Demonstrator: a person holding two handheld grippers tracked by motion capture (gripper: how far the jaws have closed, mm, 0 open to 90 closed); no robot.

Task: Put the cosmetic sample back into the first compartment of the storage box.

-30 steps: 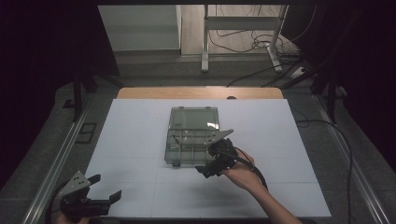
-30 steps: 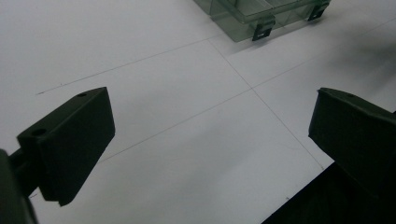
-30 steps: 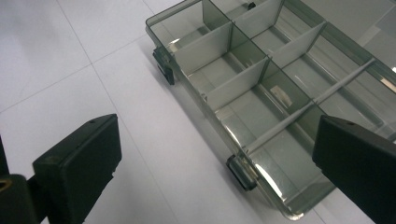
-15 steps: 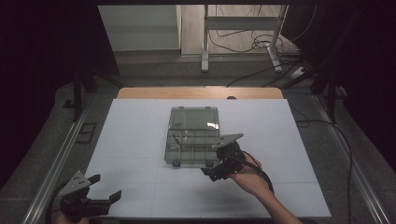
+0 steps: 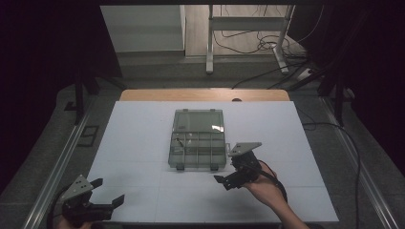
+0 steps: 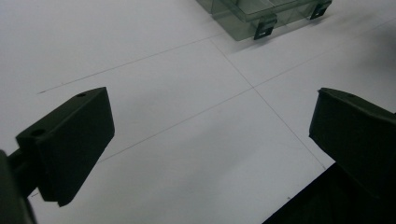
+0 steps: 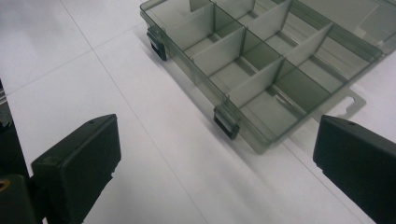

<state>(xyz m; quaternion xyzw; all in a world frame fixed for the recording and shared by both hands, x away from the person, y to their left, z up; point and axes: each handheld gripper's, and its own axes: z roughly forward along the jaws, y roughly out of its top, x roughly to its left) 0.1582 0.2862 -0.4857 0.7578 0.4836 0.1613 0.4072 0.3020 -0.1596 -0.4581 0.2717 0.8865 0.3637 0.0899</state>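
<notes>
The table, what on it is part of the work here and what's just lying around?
Likely part of the work:
- clear plastic organizer box, lid open
- right gripper, open, beside the box's front right corner
- left gripper, open, at the near left

Just around:
- cables on the floor behind the table

— What do my grippers look like from up top?
— Both are black. The right gripper (image 5: 228, 180) carries a grey three-cornered plate (image 5: 244, 148), and a black cable (image 5: 275, 179) loops past my hand (image 5: 261, 190). The left gripper (image 5: 106, 192) has the same grey plate.
— And close up?
— The blocky matte black jaws show small round screw holes, and my forearms are bare.
</notes>
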